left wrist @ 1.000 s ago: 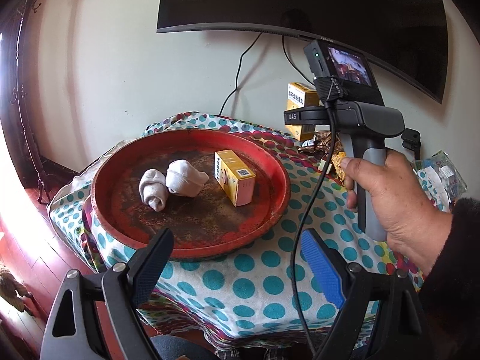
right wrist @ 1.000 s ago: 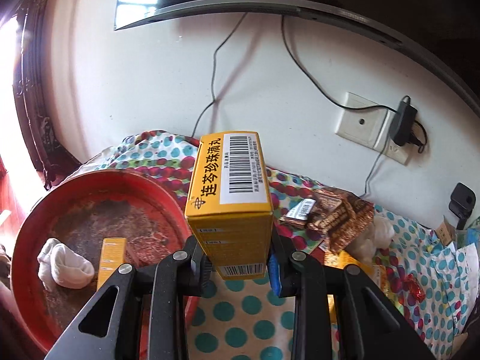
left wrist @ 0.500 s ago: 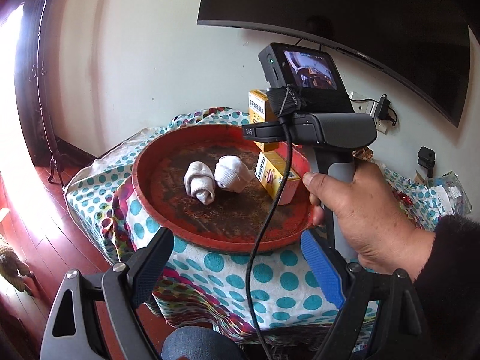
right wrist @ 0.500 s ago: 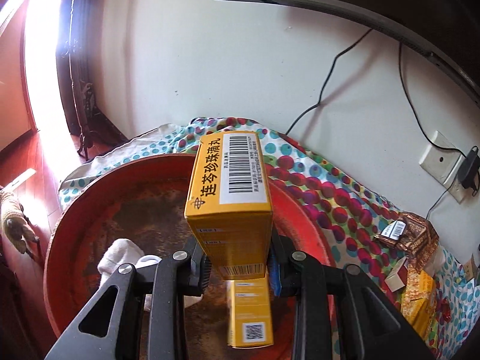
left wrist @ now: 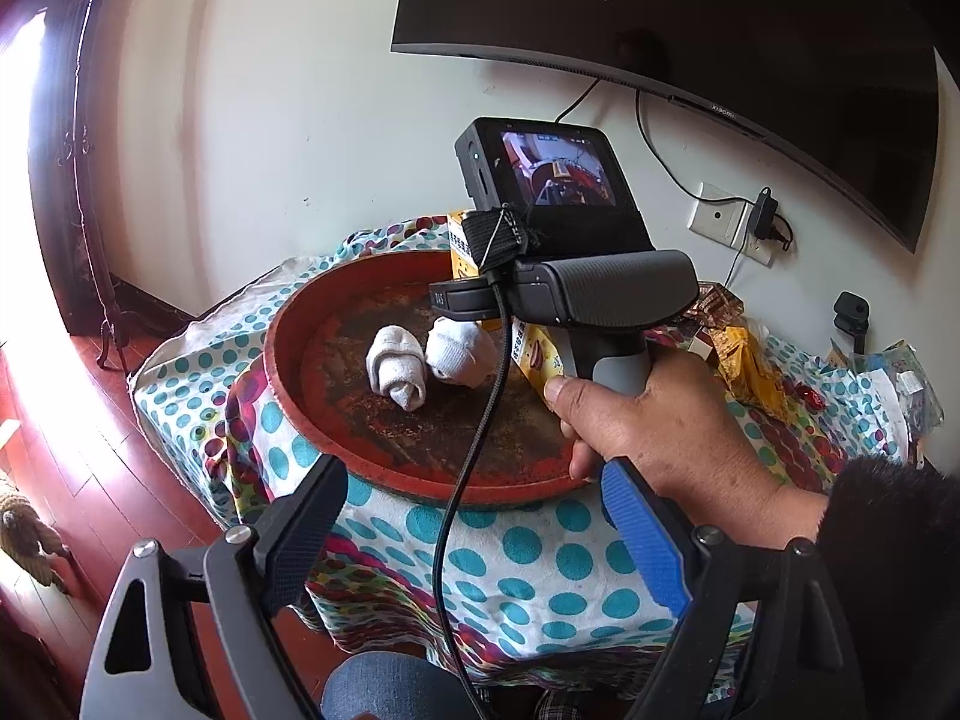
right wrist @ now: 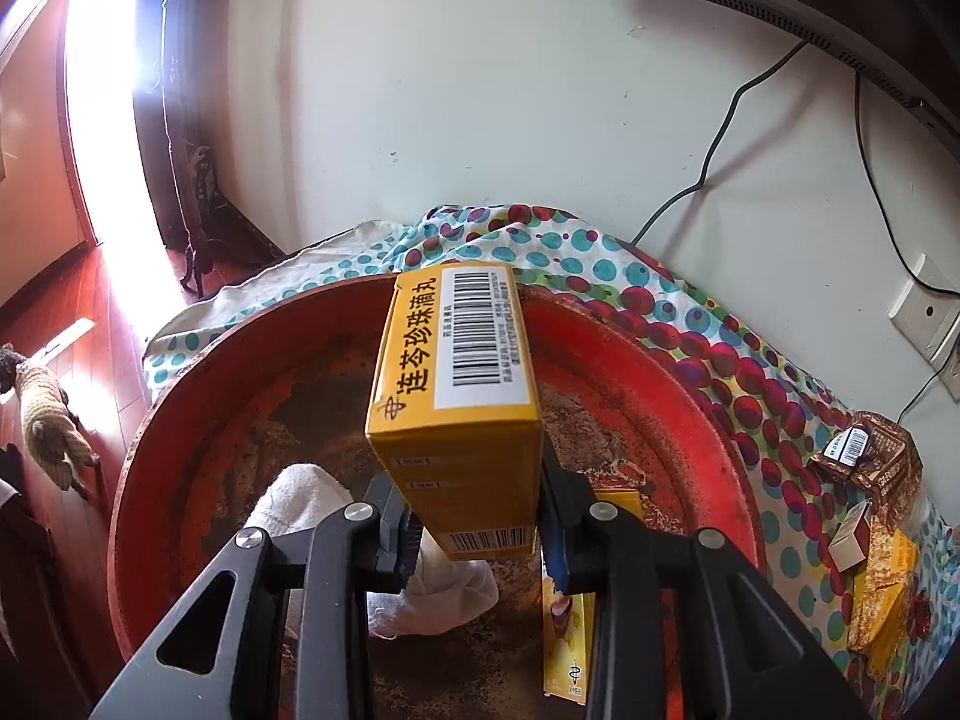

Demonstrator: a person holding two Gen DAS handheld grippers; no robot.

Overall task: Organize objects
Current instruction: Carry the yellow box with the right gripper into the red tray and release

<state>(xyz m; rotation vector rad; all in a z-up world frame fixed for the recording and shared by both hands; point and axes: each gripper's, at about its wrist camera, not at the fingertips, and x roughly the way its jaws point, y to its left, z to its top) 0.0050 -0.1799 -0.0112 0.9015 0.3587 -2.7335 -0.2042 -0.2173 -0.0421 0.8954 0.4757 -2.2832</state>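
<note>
I judge the sorting partly done: the red tray (right wrist: 708,414) on the dotted tablecloth (left wrist: 528,546) already holds two rolled white socks (left wrist: 399,367) and one yellow box lying flat (right wrist: 567,642), and I am bringing a second yellow box (right wrist: 459,414) in over it. My right gripper (right wrist: 477,531) is clamped on that box, its jaws pressing the two narrow sides near the lower end, so the box stands up out of the grip with its barcode face toward the camera, above the tray floor and not resting on it as far as I can tell. What is left, I think, is to set this box down beside the flat one, then fetch the loose things by the wall: the brown snack packets (right wrist: 870,462), a small carton (right wrist: 849,537) and the yellow wrappers (right wrist: 882,606). My left gripper (left wrist: 480,546) hangs wide apart in front of the table edge, holding and touching nothing.
</note>
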